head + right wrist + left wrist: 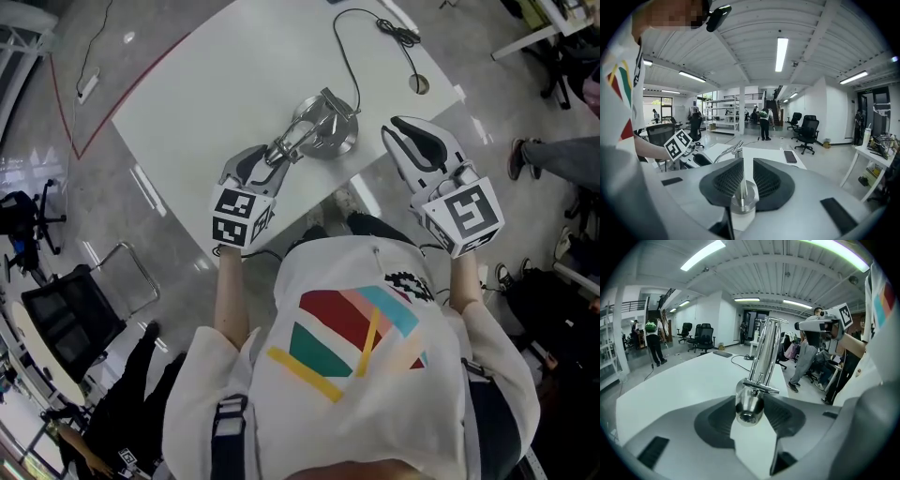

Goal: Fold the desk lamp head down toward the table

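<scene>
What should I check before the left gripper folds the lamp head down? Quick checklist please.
1. Lamp head between the left gripper's jaws: ok.
2. Jaws closed on it: not ok, they look to stand off on either side.
3. Base steadied: not ok. The right gripper is shut and sits beside the base, apart from it in the head view.
4. Base sitting on the table: ok.
5. Cord out of the way of both grippers: ok, it trails off from the base's far side.
</scene>
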Available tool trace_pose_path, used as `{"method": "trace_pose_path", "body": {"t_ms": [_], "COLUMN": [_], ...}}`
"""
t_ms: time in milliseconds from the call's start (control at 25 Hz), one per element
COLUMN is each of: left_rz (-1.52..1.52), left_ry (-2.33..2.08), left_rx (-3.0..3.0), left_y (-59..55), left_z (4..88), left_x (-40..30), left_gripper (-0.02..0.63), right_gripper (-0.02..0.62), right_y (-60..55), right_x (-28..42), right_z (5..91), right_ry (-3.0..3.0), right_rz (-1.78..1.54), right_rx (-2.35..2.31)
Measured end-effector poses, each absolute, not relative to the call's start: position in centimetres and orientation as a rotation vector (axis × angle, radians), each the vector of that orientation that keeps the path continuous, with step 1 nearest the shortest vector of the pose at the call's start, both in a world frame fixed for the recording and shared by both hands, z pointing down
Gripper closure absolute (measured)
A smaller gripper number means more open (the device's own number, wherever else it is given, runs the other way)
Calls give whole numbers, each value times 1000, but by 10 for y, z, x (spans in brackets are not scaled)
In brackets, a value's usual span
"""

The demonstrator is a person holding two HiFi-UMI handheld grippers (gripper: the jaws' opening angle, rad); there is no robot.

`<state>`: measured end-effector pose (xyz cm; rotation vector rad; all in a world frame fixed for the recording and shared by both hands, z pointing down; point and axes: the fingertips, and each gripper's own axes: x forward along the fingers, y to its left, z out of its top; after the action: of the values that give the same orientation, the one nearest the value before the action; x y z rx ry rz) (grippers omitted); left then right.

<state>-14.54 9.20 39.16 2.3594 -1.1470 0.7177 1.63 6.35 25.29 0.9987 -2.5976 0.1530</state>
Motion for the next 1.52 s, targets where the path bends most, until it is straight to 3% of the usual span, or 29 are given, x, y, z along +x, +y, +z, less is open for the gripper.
{"method": "trace_pose_path", "body": {"t_ms": [200,400,440,520,560,760,1520], "left_rz": [658,352,280,136,58,-333,-279], "left_ry": [-1293,-1438,-1496,-1651,-1717,-1801,-1751], "left_rx": [2371,2381,2384,2382,2382,2414,2444], "left_y": [93,79,74,64,61,61,70], "left_z": [378,311,290,246,224,138,133], "left_x": [-153,-174,-181,-194,-199,-188,-143], "left_gripper": [377,377,399,533,563,562,563], "right_gripper": [528,528,528,528,528,528,529], "right_y": [65,61,58,51,47,39,49], "right_x": [12,5,2,-5,-9,-27,-31], "right_z": [250,235,228,210,199,144,133], "right_ry": [-2611,-2673,-2693,-2732,-2755,-2941,-2968], "right_rz": [152,128,115,73,49,47,69], "right_rx": [993,993,1000,1034,1058,1137,1152]}}
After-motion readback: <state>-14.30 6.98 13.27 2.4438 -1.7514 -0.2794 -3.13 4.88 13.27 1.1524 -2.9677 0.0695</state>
